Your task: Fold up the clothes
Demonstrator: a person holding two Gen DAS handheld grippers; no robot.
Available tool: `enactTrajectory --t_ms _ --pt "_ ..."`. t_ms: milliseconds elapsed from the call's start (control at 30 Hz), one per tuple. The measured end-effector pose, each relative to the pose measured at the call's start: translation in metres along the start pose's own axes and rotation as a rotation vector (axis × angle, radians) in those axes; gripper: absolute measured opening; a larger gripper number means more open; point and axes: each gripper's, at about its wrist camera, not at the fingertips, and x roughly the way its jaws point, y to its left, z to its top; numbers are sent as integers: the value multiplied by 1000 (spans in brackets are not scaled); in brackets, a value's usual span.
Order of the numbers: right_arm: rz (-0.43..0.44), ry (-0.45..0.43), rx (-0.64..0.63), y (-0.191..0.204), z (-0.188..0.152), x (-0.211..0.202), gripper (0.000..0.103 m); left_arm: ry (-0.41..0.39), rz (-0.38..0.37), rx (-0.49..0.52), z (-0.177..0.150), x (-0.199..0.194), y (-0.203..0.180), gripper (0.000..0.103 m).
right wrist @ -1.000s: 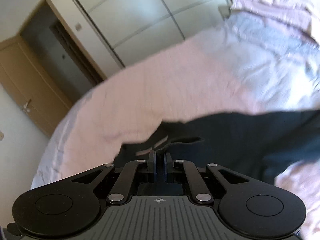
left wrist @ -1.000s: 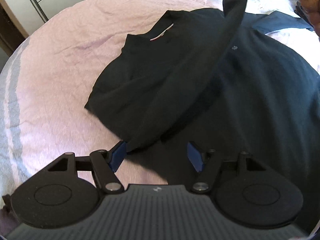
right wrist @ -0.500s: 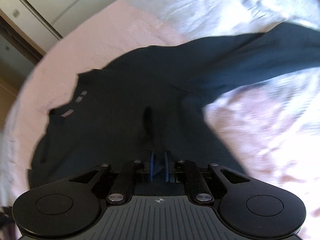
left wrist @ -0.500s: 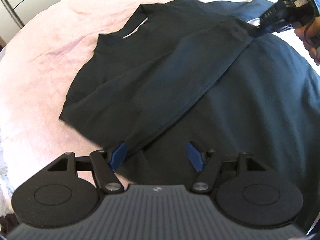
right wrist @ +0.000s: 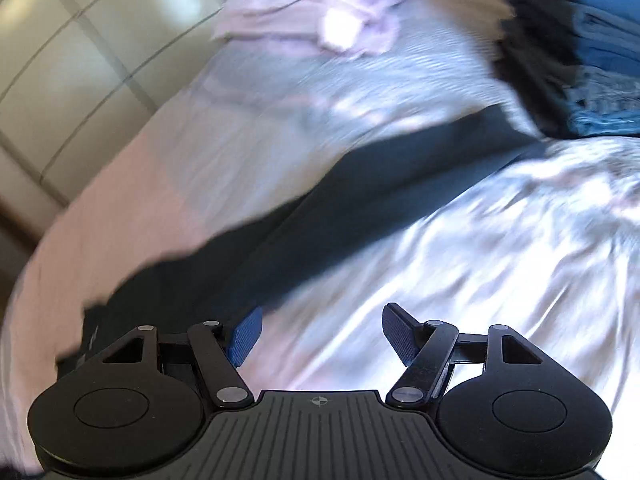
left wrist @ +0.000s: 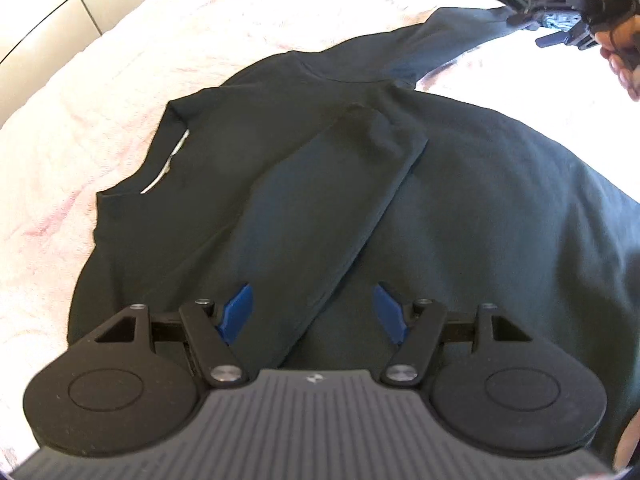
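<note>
A dark long-sleeved top [left wrist: 500, 200] lies flat on a pink bed sheet [left wrist: 80, 128]. One sleeve [left wrist: 328, 200] is folded across its body and lies free. The other sleeve [right wrist: 380, 204] stretches out over the sheet. My left gripper [left wrist: 312, 308] is open and empty, low over the folded sleeve near its shoulder end. My right gripper [right wrist: 320, 330] is open and empty, above the sheet beside the stretched sleeve. It also shows at the far right of the left wrist view [left wrist: 560, 0], near that sleeve's cuff.
A stack of folded dark and blue clothes [right wrist: 580, 48] sits on the bed beyond the sleeve's cuff. A crumpled pale pink cloth [right wrist: 320, 12] lies further back. White wardrobe doors [right wrist: 72, 72] stand beyond the bed.
My right gripper laid the first sleeve on the top's body, opened and swung out to the other sleeve. My left gripper stayed open and shifted over the top.
</note>
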Motion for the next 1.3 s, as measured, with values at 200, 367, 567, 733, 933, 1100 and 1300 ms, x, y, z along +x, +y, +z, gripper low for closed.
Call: enactTrajectory --t_ms 200,367,567,733,933,1100,1300 --pt "23 -82 203 -97 63 25 70 72 22 -33 32 18 -41 63" --pt "10 -122 375 -161 92 52 70 96 26 -36 48 29 -66 63" --pt "-2 -156 222 -133 125 48 8 104 38 -26 39 23 -73 63" --pt "211 -185 -282 22 121 5 8 84 72 -82 8 -3 -53 63" --pt "612 -245 -686 222 0 -67 8 70 150 -233 -62 -52 -3 63" --pt "849 -3 -975 341 -172 -67 60 108 215 -360 -141 -85 38 63" --pt "833 197 -1134 362 -270 -69 75 106 237 -418 -195 -102 73 63"
